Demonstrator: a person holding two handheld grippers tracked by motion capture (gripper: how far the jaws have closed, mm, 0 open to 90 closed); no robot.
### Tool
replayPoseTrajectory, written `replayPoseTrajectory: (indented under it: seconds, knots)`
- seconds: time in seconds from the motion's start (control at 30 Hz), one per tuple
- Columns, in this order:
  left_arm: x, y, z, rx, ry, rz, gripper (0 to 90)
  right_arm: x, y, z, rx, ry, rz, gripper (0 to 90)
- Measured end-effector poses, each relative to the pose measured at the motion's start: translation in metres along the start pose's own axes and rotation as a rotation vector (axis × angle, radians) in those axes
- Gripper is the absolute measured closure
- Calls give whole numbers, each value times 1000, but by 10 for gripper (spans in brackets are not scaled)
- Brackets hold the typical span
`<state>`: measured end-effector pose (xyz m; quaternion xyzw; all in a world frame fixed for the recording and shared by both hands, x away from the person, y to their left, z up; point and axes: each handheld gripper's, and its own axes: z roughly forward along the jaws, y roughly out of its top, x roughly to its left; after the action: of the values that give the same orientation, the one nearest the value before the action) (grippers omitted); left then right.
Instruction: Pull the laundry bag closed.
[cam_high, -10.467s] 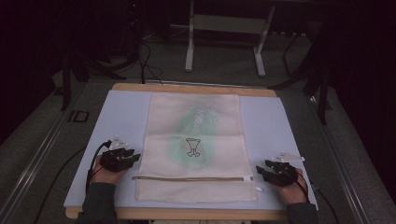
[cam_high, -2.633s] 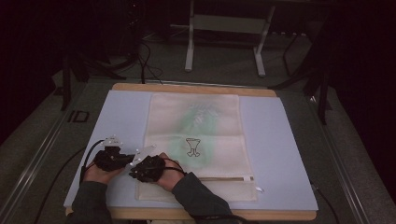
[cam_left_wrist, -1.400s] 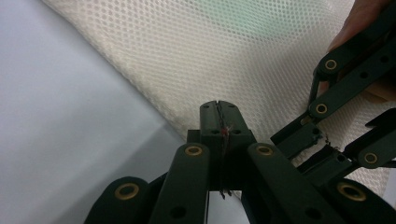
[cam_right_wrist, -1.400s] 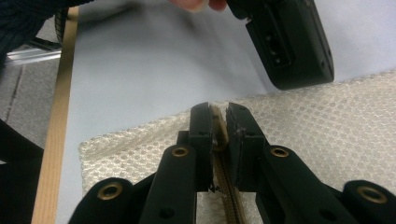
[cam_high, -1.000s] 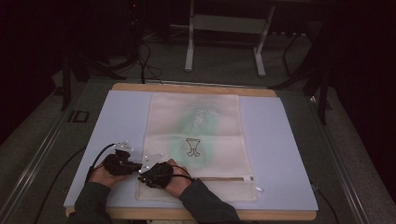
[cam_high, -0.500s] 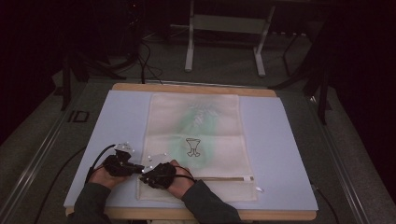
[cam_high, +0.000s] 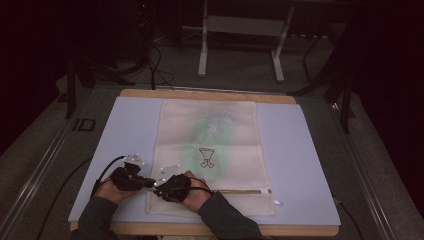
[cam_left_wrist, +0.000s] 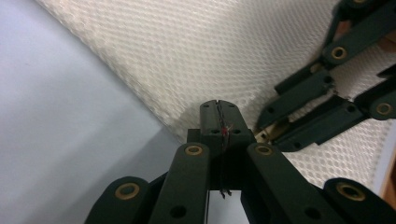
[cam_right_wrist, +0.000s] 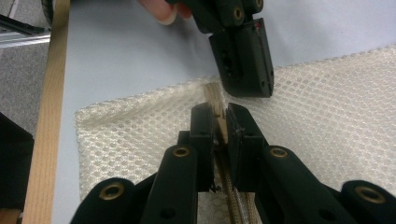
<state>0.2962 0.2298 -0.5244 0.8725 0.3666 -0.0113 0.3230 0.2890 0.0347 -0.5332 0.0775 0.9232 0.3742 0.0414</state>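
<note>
At the near left corner of the mesh bag (cam_high: 210, 150) on the table (cam_high: 310, 150), both tools pinch: left (cam_left_wrist: 218, 108) the edge, right (cam_right_wrist: 218, 114) the zipper (cam_right_wrist: 215, 100). A crooked pull could jam it.

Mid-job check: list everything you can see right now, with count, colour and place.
mesh bag: one, cream, flat mid-mat, green item inside.
zipper: one, tan, across the bag's near end.
mat: one, pale blue, covering the tabletop.
table: one, wooden, edges showing round the mat.
metal stand: one, grey, on the floor behind.
left tool: one, black, shut on the bag's left edge.
right tool: one, black, shut on the zipper's left end.
</note>
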Motion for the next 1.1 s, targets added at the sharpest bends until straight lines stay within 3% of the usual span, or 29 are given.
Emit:
replayPoseTrajectory:
  seconds: [0.33, 1.1]
  knots:
    - [-4, 2, 1, 19, 32, 27, 900, 0, 0, -3, 6, 2, 0, 821]
    - [-3, 1, 0, 11, 24, 27, 900, 0, -8, -21, 55, 0, -26, 820]
